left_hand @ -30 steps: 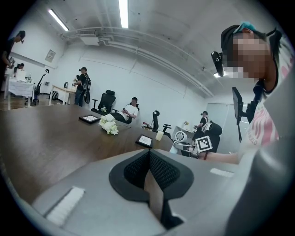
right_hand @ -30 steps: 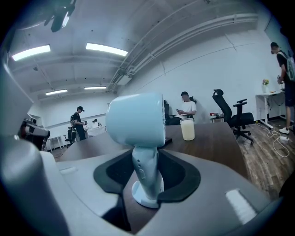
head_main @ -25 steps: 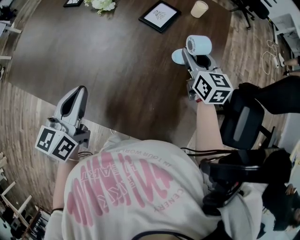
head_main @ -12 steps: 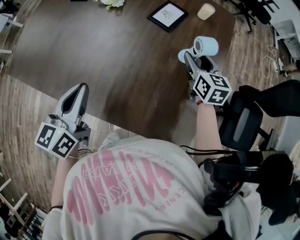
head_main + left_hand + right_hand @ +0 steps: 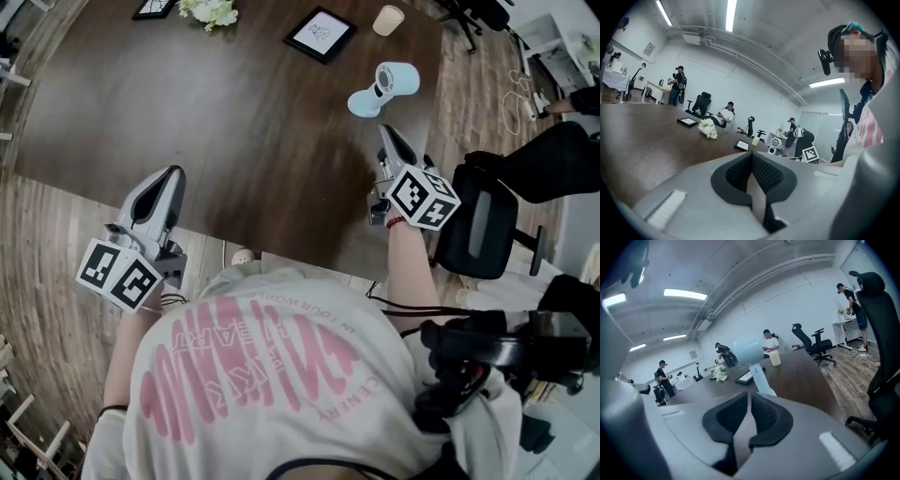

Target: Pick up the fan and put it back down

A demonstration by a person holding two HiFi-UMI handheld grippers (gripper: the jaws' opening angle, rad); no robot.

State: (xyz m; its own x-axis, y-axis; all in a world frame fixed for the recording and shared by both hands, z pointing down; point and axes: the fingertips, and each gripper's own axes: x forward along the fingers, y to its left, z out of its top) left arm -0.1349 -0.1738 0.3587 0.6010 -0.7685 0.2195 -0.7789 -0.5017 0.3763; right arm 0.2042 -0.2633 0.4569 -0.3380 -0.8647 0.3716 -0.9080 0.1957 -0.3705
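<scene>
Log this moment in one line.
fan: upright on table, untouched | right gripper: jaws have just been closing, nothing between, short of fan | left gripper: shut, empty

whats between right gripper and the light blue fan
Only bare dark wooden table, in the head view. The right gripper's jaws have just closed empty, short of the light blue fan.

Pale blue fan [image 5: 384,86] stands on dark table [image 5: 187,131]
</scene>
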